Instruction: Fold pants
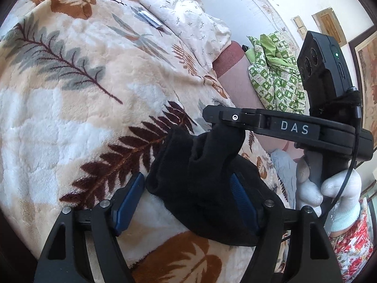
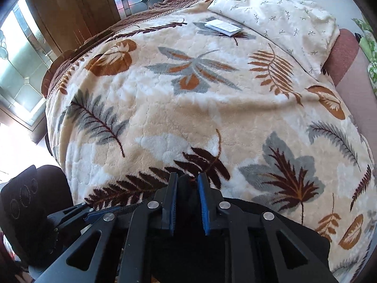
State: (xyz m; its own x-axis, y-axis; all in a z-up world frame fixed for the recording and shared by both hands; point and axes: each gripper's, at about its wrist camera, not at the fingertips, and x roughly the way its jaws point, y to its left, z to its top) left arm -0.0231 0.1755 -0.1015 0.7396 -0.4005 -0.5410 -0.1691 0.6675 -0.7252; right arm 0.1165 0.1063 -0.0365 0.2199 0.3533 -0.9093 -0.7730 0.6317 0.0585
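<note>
at the near edge of the bed, close to the person, the black pants (image 1: 200, 184) sit in a soft bunch on the leafy blanket (image 1: 70, 108). the left gripper (image 1: 188, 200) has its two blue pads spread wide, one on each side of the bunch. the cloth lies between them and seems to brush the right pad, but nothing is squeezed. the right gripper (image 2: 187, 195) comes in from the right side, and its black fingers reach across just above the pants. its pads are close together with dark cloth between them, so it looks like it is pinching a bit of the pants, most likely one end or edge.

the key thing for the next move: the pants lie right inside the left jaws, so the left hand is nearer to grab. the bunch seems to run long from the near edge toward the middle of the bed, but it is too crumpled to be sure. i think the left pads need to close on the cloth before both hands can pull it flat.

counting: one pair of pants, two grippers, one white gloved hand (image 1: 329, 191) in view.

farther off, near the far edge, one small booklet (image 2: 222, 27) lies flat, and one white pillow (image 2: 278, 16) sits at the far right corner.
</note>
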